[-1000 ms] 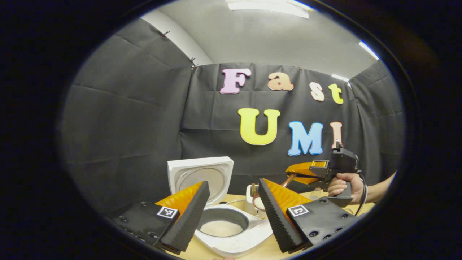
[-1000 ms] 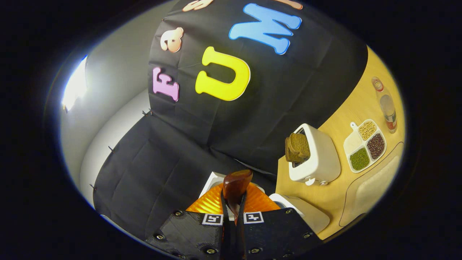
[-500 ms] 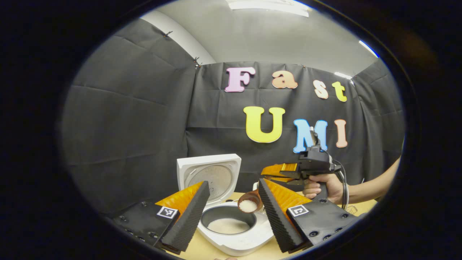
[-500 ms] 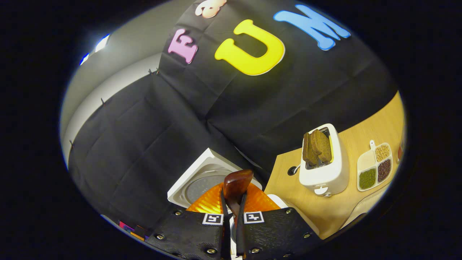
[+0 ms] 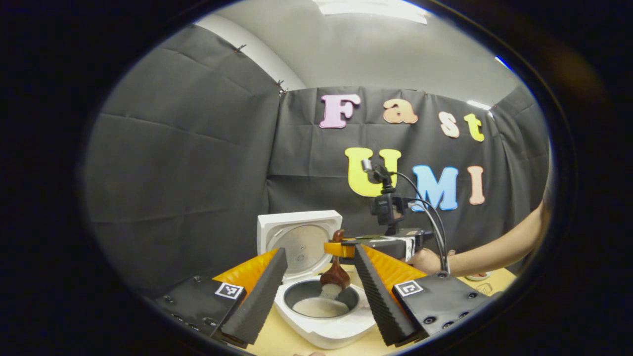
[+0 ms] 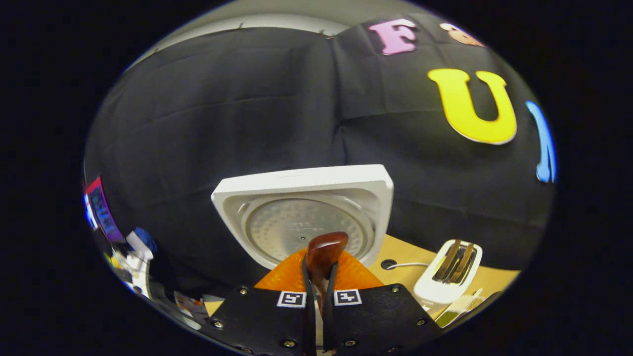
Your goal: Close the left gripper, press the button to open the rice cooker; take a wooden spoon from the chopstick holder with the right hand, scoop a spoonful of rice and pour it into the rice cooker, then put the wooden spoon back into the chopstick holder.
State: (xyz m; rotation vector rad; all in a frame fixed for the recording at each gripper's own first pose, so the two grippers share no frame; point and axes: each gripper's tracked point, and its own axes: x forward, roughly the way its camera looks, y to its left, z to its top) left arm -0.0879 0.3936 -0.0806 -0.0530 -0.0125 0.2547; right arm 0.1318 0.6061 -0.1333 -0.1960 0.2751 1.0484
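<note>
Pouring step: the right gripper (image 6: pixel 317 277) clenches the wooden spoon (image 5: pixel 336 275), tipped bowl-down over the open rice cooker (image 5: pixel 324 316) at 6 o'clock; the left gripper (image 5: pixel 316 284) hangs released; next, return the spoon to its holder.

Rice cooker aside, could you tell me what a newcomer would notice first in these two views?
The wooden spoon stands out first: tipped bowl-down over the open rice cooker, rice spilling into the pot, held by the right gripper. Behind it, the cooker's white lid stands upright. In the right gripper view, a white toaster with two slices sits on the table.
</note>
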